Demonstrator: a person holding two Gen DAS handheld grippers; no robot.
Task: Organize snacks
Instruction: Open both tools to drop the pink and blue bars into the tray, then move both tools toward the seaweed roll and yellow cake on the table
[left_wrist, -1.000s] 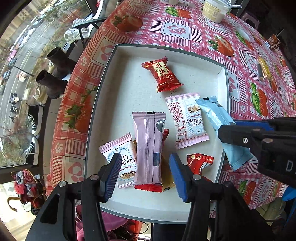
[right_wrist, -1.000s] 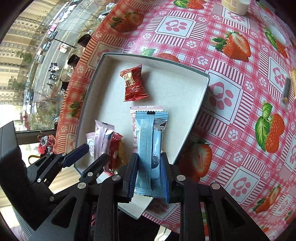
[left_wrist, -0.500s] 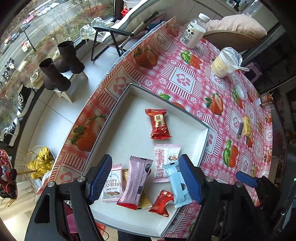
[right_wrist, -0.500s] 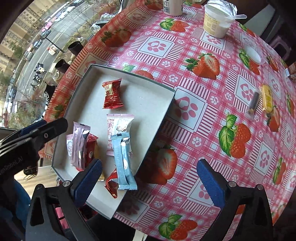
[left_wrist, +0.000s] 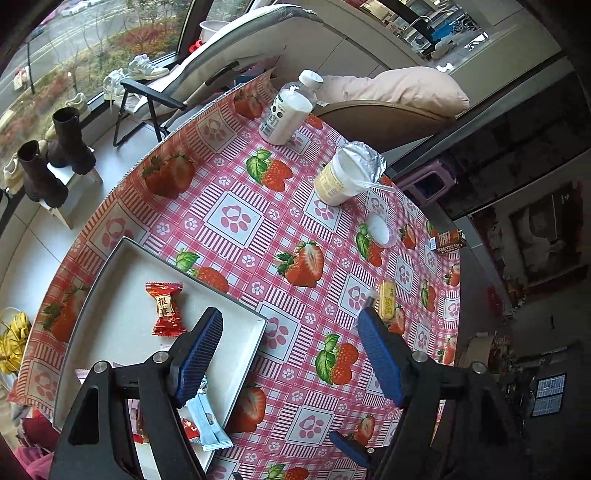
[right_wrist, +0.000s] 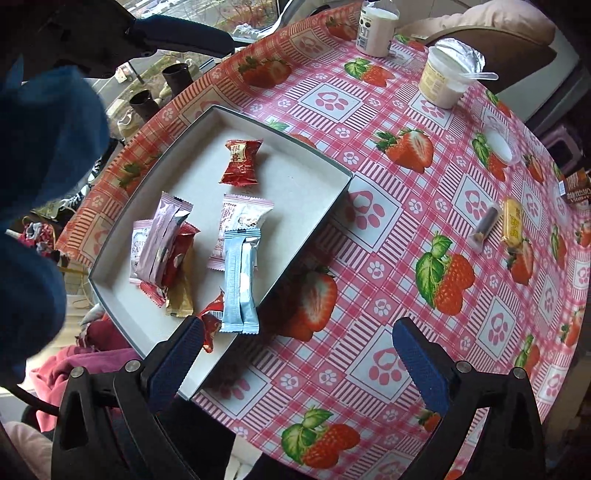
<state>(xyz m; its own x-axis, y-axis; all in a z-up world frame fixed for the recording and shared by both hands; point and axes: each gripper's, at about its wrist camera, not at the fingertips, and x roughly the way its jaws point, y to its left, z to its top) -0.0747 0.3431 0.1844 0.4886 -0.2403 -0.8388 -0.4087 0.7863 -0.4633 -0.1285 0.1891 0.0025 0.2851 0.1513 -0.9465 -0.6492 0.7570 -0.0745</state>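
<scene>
While both jaws stand spread and empty, the right hand-held gripper having just been opening, the light-blue foil bar lies flat in the shallow rectangular tray, overhanging its rim at five o'clock. A glossy red twist-wrapped candy sits at twelve. The left hand-held gripper hangs above the checked plastic-covered worktop.

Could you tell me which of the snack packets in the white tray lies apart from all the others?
The red twist-ended candy packet with gold characters. It lies alone toward the far end of the white tray, touching nothing, while the other packets cluster and overlap at the near end.
</scene>
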